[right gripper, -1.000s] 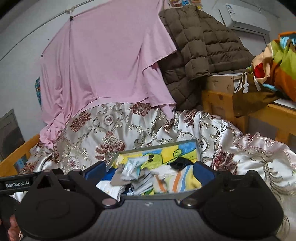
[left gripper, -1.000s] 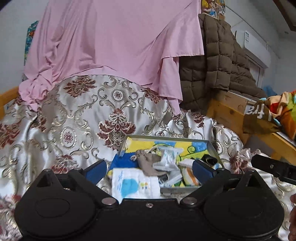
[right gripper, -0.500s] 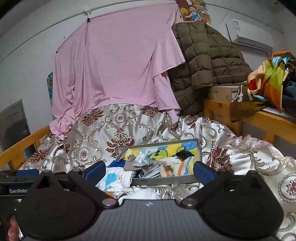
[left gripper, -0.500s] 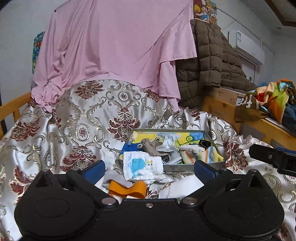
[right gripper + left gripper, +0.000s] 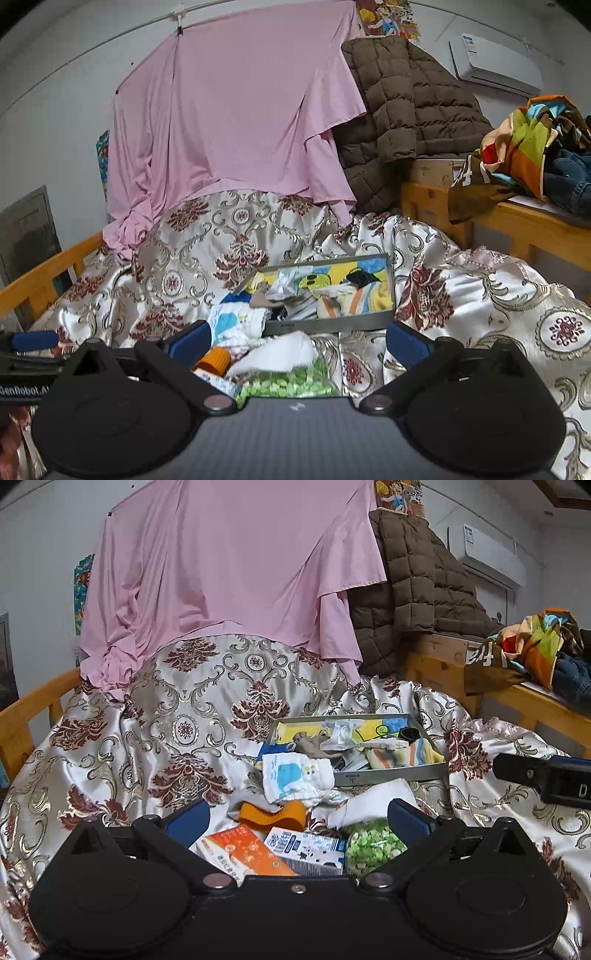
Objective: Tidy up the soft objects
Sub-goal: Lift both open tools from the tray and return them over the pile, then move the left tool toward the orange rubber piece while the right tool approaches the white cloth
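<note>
Both tongs, left [image 5: 295,818] and right [image 5: 297,338], hover level, wide open, empty, facing the tray [image 5: 388,776]

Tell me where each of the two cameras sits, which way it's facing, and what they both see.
Left wrist: on the left gripper, facing forward over the bed at the tray; its open blue fingers show, with the right gripper at right.
Right wrist: on the right gripper, same heading; its open fingers show, the left gripper at left.
Shared: tray, white cloth, pink sheet, brown jacket.
</note>
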